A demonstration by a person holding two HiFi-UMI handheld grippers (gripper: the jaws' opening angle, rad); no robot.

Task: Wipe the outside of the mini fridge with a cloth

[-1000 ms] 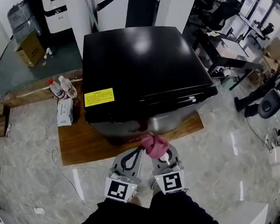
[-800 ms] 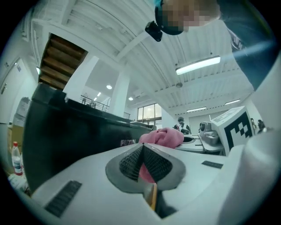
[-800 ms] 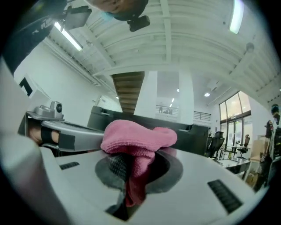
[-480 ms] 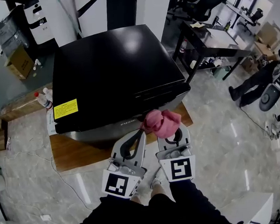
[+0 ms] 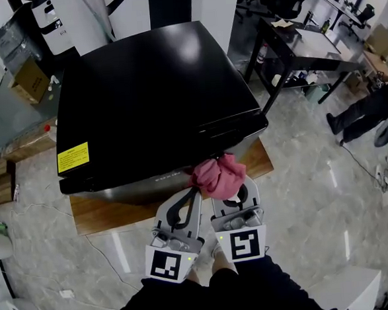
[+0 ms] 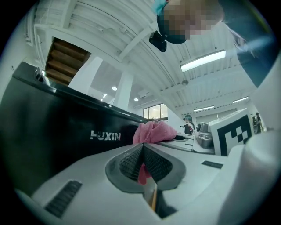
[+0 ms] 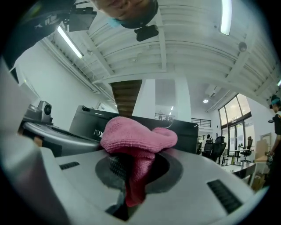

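Note:
The black mini fridge (image 5: pixel 149 88) stands on a low wooden board (image 5: pixel 99 214), with a yellow label (image 5: pixel 73 157) on its top. My right gripper (image 5: pixel 228 193) is shut on a pink cloth (image 5: pixel 217 176), which is bunched against the upper front edge of the fridge near its right corner. In the right gripper view the cloth (image 7: pixel 136 138) bulges over the right gripper (image 7: pixel 131 169), with the fridge (image 7: pixel 189 132) behind. My left gripper (image 5: pixel 194 195) sits just left of it, jaws together. In the left gripper view the left gripper (image 6: pixel 142 149) points at the fridge front (image 6: pixel 66 127), with the cloth (image 6: pixel 153 132) beyond its tip.
A cardboard box (image 5: pixel 28 80) sits at the back left. A black desk (image 5: pixel 299 51) stands to the right of the fridge, and a person's dark legs (image 5: pixel 360 116) lie at the far right. A white cable (image 5: pixel 25 209) runs over the marble floor at the left.
The right gripper has carried the cloth up the fridge front, from low by the board to the upper front edge. The left gripper has followed beside it. The head view has shifted.

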